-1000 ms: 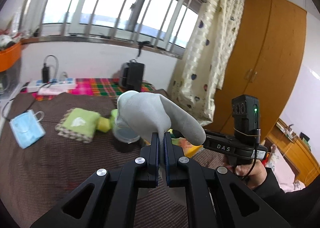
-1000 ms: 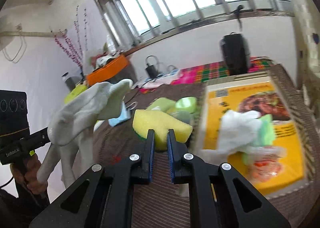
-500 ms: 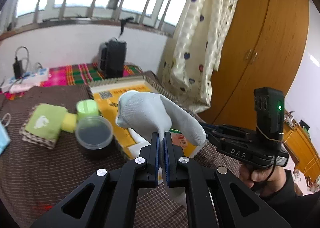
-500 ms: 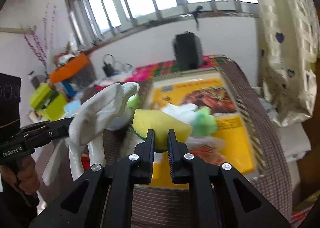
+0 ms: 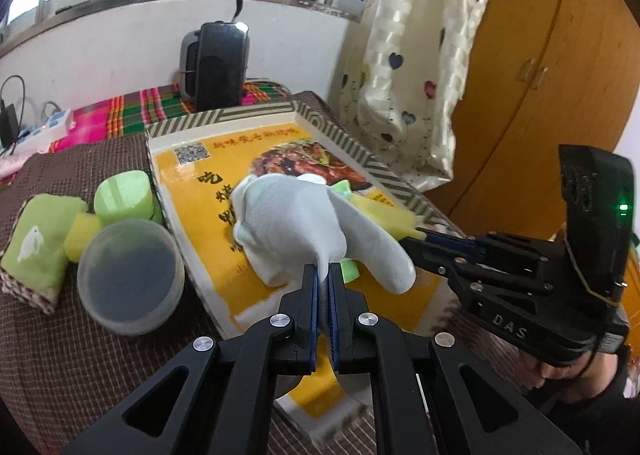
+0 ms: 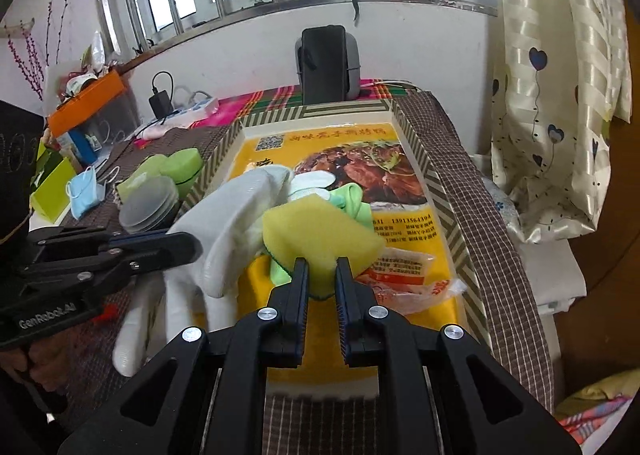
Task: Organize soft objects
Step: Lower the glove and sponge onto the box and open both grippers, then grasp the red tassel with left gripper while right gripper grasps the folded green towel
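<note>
The left gripper is clamped tight on a white knitted glove, limp and soft, its rounded fingers drooping over the yellow printed tray; the right gripper pinches a spongy yellow block, the sponge, with a thin dark-green scouring layer underneath, also held over the tray. The tray is a shallow rectangle with a striped rim and glossy printed floor; inside it, under the held items, lie a crinkled clear packet and a light-green cloth. Only the left wrist view shows the folded green towel and the round translucent lid close up, just left of the tray on brown checked cloth; only the right wrist view shows a blue face mask farther left, and what may be a second white glove beyond the sponge.
</note>
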The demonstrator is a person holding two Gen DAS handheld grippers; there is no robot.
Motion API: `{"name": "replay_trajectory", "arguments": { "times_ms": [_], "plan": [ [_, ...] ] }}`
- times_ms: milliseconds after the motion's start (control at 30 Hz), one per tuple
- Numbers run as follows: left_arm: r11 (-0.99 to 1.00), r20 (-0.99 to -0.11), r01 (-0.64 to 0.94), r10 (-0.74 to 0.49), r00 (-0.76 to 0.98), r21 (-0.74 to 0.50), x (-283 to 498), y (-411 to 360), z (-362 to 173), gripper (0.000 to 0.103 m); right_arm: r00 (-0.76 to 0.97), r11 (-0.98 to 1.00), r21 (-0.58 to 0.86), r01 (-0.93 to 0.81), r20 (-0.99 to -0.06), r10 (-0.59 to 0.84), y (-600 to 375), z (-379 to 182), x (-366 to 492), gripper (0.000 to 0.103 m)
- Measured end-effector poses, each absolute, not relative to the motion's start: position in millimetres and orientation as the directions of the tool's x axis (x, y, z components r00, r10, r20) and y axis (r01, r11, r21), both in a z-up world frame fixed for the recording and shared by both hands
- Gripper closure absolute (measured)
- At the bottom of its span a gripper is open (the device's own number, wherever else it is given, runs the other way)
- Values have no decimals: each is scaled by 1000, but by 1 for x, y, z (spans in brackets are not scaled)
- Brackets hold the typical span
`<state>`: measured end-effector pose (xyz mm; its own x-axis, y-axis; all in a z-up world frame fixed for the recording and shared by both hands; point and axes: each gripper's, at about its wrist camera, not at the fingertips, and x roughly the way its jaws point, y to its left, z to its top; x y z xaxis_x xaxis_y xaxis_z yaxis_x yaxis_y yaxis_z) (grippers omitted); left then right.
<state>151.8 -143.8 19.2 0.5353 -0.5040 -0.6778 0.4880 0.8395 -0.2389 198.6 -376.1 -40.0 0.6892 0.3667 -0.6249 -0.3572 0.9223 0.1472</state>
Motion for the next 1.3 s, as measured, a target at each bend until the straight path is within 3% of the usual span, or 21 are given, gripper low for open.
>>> {"name": "replay_trajectory", "arguments": {
  "times_ms": [167, 233, 300, 700, 1300],
  "plan": [
    [866, -700, 453, -457, 549, -211, 169, -151, 13, 95, 697, 929, 154, -337, -622, 356, -375, -36, 210, 81],
    [864, -687, 453, -468, 556, -222, 164, -148, 18, 85, 713, 931, 142, -337, -606, 351, -376, -31, 203, 72],
    [866, -671, 452, -466, 577, -213, 158, -144, 24, 72, 722, 931, 139, -338, -596, 351, -376, -27, 196, 54],
    [903, -629, 400, -402, 665, -155, 112, -114, 53, 70, 759, 917, 133, -377, -523, 388, -363, 3, 155, 53],
    [982, -659, 159, -187, 728, -103, 50, -26, 42, 69, 672, 806, 144, -573, -481, 564, -300, 10, 102, 53]
  ]
}}
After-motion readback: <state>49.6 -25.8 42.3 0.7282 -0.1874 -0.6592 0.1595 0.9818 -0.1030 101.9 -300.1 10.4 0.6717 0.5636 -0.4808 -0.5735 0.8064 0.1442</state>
